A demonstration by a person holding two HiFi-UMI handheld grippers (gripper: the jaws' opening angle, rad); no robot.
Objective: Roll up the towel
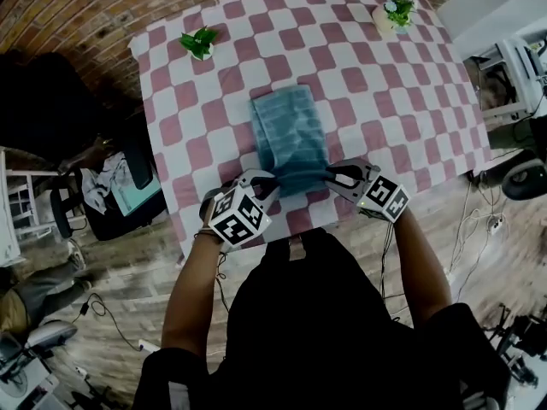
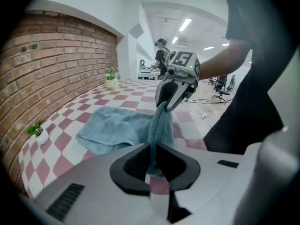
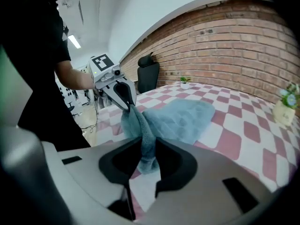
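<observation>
A light blue towel lies folded lengthwise on the pink-and-white checkered table. Its near end is lifted off the cloth. My left gripper is shut on the near left corner and my right gripper on the near right corner. In the left gripper view the towel hangs pinched between my left gripper's jaws, with the right gripper holding the same edge opposite. The right gripper view shows a fold of towel clamped in the right gripper, and the left gripper gripping the far corner.
Two small potted plants stand at the table's far corners, one left and one right. A black chair sits off the left side. Cables lie on the wooden floor at the right. The table's near edge runs just under the grippers.
</observation>
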